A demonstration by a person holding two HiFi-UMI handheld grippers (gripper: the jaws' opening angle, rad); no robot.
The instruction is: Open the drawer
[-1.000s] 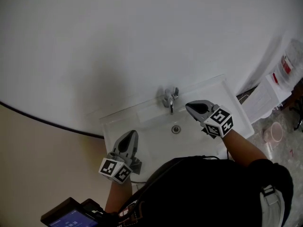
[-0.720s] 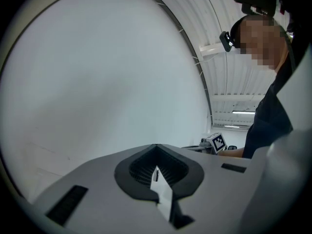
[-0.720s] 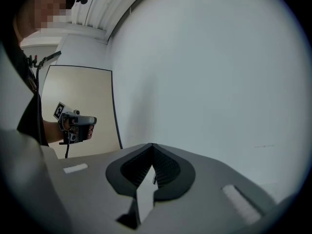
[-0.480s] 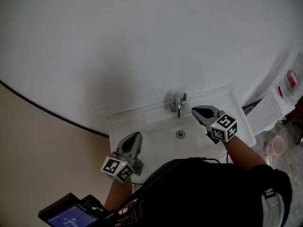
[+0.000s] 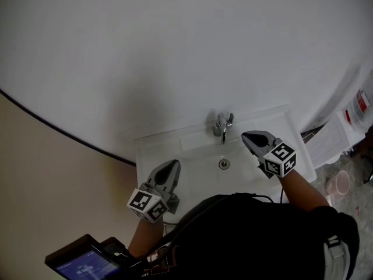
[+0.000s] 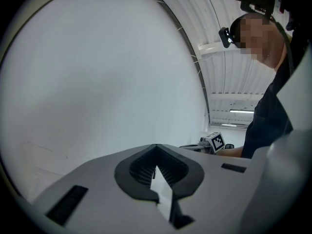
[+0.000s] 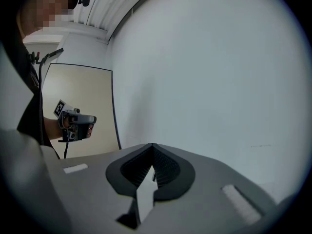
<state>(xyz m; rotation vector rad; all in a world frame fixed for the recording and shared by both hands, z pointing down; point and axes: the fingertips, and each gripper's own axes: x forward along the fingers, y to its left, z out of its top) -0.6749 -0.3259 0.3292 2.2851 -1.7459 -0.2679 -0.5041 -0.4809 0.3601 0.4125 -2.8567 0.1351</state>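
Observation:
No drawer shows in any view. In the head view a white washbasin (image 5: 152, 143) with a chrome tap (image 5: 222, 124) and a drain (image 5: 224, 164) stands against a white wall. My left gripper (image 5: 173, 164) hovers over the basin's left part, jaws together with nothing between them. My right gripper (image 5: 246, 136) is held over the basin's right part, just right of the tap, also shut and empty. The left gripper view shows its own closed tips (image 6: 156, 146) facing the bare wall. In the right gripper view the tips (image 7: 152, 145) meet too, pointing at the wall.
A pink cup (image 5: 338, 183) and papers (image 5: 329, 137) lie on the floor at the right. A dark device with a lit screen (image 5: 81, 266) hangs at the person's lower left. A beige panel (image 5: 41, 174) adjoins the wall on the left.
The head view has shifted, so the basin and both grippers sit a little further right and lower in the picture. Both grippers keep their places over the basin and stay shut.

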